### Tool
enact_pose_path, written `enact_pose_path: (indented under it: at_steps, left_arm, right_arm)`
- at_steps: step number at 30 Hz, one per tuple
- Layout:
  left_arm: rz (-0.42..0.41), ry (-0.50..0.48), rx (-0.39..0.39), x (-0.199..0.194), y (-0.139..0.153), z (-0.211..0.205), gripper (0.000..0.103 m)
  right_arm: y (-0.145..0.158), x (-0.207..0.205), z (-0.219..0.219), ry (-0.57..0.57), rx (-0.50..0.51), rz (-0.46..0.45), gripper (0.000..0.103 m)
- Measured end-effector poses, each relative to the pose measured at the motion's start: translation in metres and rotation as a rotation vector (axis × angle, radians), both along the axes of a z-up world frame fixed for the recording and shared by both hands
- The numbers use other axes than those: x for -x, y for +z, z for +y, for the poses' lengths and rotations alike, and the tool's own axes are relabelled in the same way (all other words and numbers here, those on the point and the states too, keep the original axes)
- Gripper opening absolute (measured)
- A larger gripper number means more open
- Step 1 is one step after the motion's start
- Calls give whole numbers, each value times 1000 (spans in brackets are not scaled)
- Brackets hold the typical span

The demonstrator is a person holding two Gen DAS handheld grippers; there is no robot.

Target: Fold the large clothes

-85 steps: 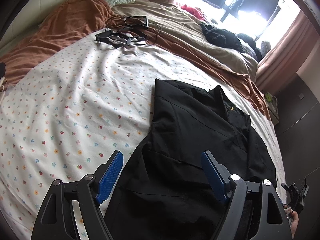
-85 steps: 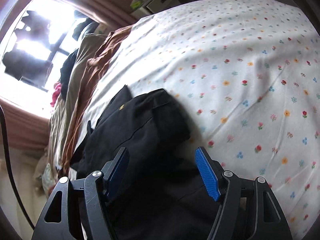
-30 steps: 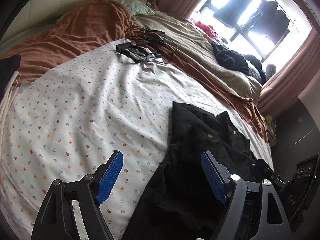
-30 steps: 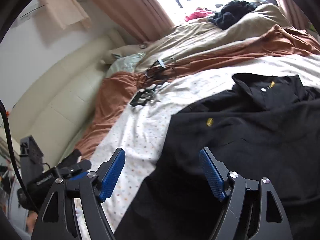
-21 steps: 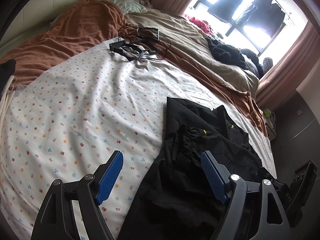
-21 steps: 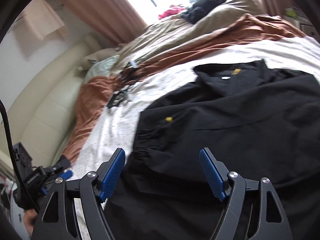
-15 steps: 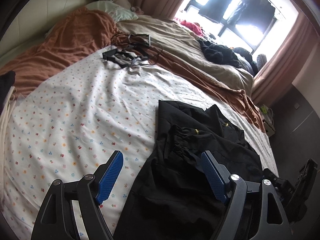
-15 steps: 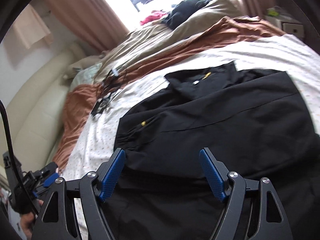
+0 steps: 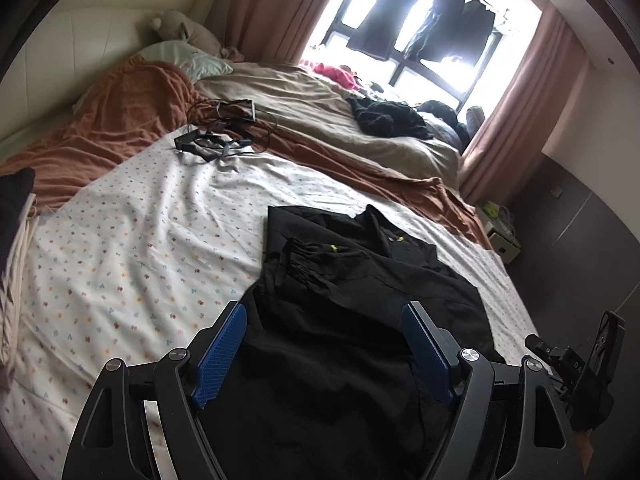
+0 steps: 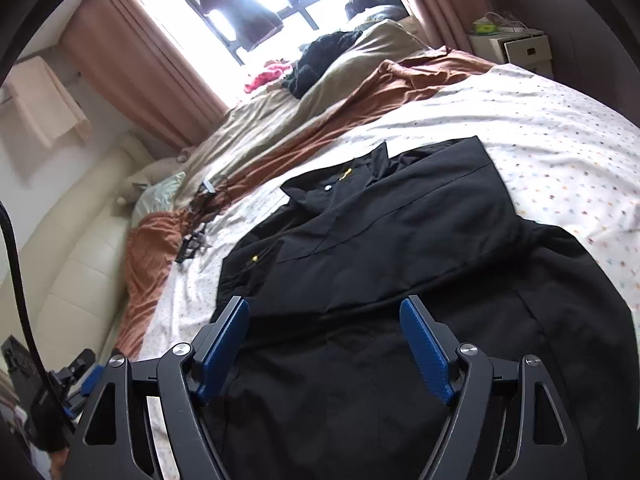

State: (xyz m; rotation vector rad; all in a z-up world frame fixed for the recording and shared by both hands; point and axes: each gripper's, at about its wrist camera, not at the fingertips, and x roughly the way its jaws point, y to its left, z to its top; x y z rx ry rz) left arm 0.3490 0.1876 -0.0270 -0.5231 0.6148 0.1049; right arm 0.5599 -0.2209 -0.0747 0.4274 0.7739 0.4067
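On floral sheet [image 9: 120, 240], frame centre: black shirt [image 9: 340, 320], sleeves folded inward, collar toward 12 o'clock. Left gripper [image 9: 326, 344] above hem, jaws apart, empty. Right gripper [image 10: 324, 344] at 3 o'clock, jaws opening, empty.

A home bedroom: a bed [image 9: 120, 240] in flowered sheets; rumpled blankets [image 9: 120, 120]; curtains [image 9: 516, 112] at the window [image 9: 420, 40].

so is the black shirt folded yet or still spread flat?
Partly folded: on the black shirt both sleeves lie folded in across the body, collar showing. The lower half still lies unfolded on the floral sheet.
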Motion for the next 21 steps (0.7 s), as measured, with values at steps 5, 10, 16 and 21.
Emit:
enact_pose_path:
  at_steps: [5, 10, 16, 21]
  left_arm:
    - [-20, -21, 18, 37, 4, -12, 81]
    - [-79, -1, 31, 82, 15, -18, 90]
    - [-155, 25, -8, 137, 38, -25, 101]
    - [-150, 9, -42, 168, 44, -26, 102]
  right_arm:
    - [6, 39, -27, -47, -37, -31, 100]
    - [-2, 84, -54, -95, -87, -14, 103]
    - [3, 138, -82, -119, -168, -50, 103]
    - [8, 178, -105, -146, -135, -97, 103]
